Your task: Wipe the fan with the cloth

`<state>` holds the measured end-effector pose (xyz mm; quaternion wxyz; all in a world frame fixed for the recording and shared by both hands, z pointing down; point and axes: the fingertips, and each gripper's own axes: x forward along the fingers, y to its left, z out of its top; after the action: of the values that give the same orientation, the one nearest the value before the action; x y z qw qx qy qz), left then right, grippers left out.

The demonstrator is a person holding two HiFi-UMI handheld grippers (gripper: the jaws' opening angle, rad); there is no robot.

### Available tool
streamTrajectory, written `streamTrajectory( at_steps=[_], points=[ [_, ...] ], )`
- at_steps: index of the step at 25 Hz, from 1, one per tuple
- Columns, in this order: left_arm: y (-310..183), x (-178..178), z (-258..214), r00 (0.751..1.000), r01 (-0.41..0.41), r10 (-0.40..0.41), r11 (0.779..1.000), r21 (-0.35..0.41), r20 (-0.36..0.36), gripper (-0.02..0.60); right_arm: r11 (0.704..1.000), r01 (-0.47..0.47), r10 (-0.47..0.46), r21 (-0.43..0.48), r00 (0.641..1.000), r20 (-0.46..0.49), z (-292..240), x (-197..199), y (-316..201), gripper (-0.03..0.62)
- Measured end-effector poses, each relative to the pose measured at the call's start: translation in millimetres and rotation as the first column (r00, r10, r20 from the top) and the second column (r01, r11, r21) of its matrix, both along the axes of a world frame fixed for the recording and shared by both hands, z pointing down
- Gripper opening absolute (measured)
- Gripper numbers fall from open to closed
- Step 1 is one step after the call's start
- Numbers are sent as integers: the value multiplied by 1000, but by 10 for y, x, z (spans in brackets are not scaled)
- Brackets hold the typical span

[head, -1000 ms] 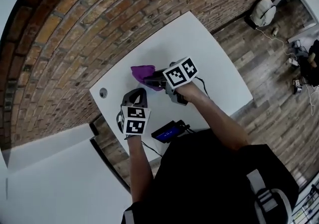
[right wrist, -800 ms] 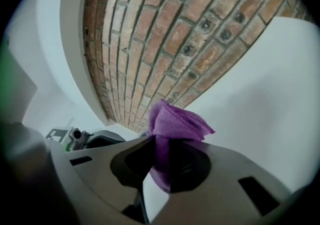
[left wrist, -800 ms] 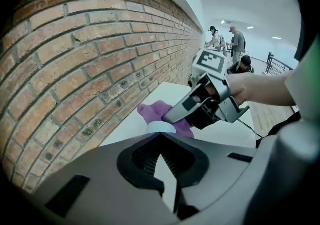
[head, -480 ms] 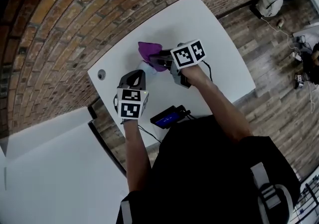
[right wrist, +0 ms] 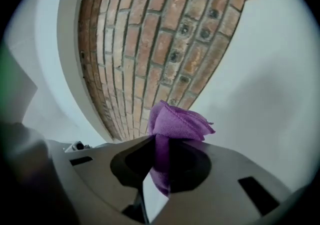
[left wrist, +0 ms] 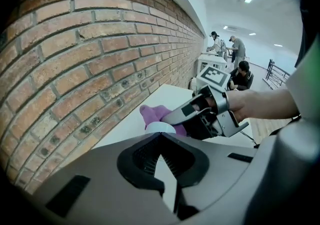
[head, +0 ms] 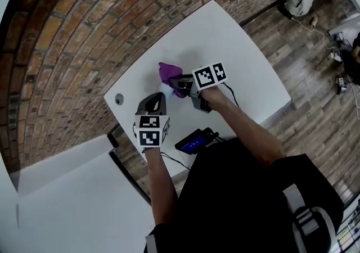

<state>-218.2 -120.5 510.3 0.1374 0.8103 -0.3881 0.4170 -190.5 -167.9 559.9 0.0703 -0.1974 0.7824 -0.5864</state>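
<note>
Right gripper (right wrist: 160, 144) fingers were closed tight on the purple cloth (right wrist: 177, 121), its bunch sticking out past the tips toward the brick wall (right wrist: 165, 29). Left gripper (left wrist: 162, 144) fingers were shut and empty, and the fan (left wrist: 160, 127), a small white rounded thing on the desk (head: 242, 61), sat just beyond them. The cloth seemed to rest against the fan's far side, so the right hand looked better placed to wipe; the fan's long axis was not readable.

1. Purple cloth (head: 169, 72) stands vivid against a plain white table (head: 225, 44).
2. Red-brown brick wall (head: 84, 27), lined with pale mortar, at 10 o'clock.
3. Black-and-white square markers pattern the grey left gripper (head: 159, 96) and right gripper (head: 172, 82).
4. Grey-brown plank floor (head: 315, 89) at 3 o'clock; the person's black top (head: 242, 201) at 5 o'clock.
</note>
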Motion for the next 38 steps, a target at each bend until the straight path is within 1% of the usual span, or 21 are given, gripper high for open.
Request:
streamTrajectory(
  at_steps=[2, 5, 6, 7, 9, 11, 13, 14, 15, 17, 20, 22, 23, 24, 26, 28, 30, 32, 35, 36, 38],
  points=[
    [1, 1, -3, 1000, 2, -2, 1000, -1, -3, 0, 998, 14, -16, -55, 999, -39, 254, 12, 87, 61],
    [4, 3, -4, 1000, 3, -3, 1000, -4, -8, 0, 994, 48, -63, -100, 987, -151, 556, 53, 220, 61],
    [5, 4, -4, 1000, 4, -4, 1000, -4, -9, 0, 994, 36, -52, -101, 985, -165, 564, 90, 214, 61],
    [4, 5, -4, 1000, 4, -4, 1000, -5, -11, 0, 996, 12, -26, -93, 988, -151, 502, 131, 175, 61],
    [1, 8, -9, 1000, 6, -6, 1000, -3, -15, 0, 997, -44, 40, -63, 998, -57, 223, 195, 47, 61],
    [1, 6, -11, 1000, 7, -7, 1000, -1, -15, 0, 996, -68, 73, -50, 993, 93, -113, 189, -50, 61],
    [6, 0, -8, 1000, 8, -8, 1000, -1, -15, 0, 998, -38, 50, -57, 973, 225, -343, 102, -52, 61],
    [9, -2, -8, 1000, 7, -7, 1000, -2, -15, 0, 998, -17, 29, -53, 971, 238, -370, 53, -31, 61],
    [12, -2, -7, 1000, 7, -7, 1000, -3, -15, 0, 999, -4, 14, -47, 977, 212, -329, 22, -13, 61],
    [10, 1, -5, 1000, 7, -7, 1000, -2, -17, 0, 998, 4, 2, -55, 994, 111, -105, 4, 3, 61],
    [9, -12, -6, 1000, 12, -12, 1000, 0, -22, 0, 992, 17, -17, -121, 1000, 1, 296, -15, 68, 61],
    [18, -11, -6, 999, 15, -15, 1000, -2, -28, 0, 988, -10, -1, -154, 998, -67, 476, 59, 95, 61],
    [19, -7, -6, 999, 16, -16, 1000, -3, -33, 0, 986, -35, 21, -165, 996, -83, 509, 113, 87, 61],
    [17, -5, -6, 999, 17, -17, 1000, -2, -37, 0, 982, -57, 44, -180, 996, -72, 495, 151, 72, 61],
    [6, -7, -8, 999, 20, -20, 1000, 1, -41, 0, 970, -76, 83, -230, 996, 17, 376, 160, 47, 61],
    [-1, -8, -9, 999, 22, -21, 1000, 4, -42, 0, 951, -57, 104, -303, 985, 140, 262, 76, 68, 61],
    [5, -6, -10, 999, 21, -21, 1000, 1, -40, 0, 927, -42, 130, -373, 968, 214, 276, -14, 100, 61],
    [13, 2, -10, 999, 19, -19, 1000, -2, -41, 0, 918, -45, 135, -394, 970, 203, 385, -58, 114, 61],
    [2, 2, -11, 999, 24, -24, 1000, -1, -47, 0, 926, -45, 100, -374, 987, 129, 569, -119, 101, 61],
    [-3, -1, -12, 998, 27, -27, 1000, 1, -50, 0, 932, -42, 77, -359, 993, 85, 639, -132, 94, 61],
    [-5, -6, -11, 998, 29, -29, 1000, 2, -51, 0, 949, -15, 4, -315, 999, -37, 811, -142, 112, 61]
  ],
)
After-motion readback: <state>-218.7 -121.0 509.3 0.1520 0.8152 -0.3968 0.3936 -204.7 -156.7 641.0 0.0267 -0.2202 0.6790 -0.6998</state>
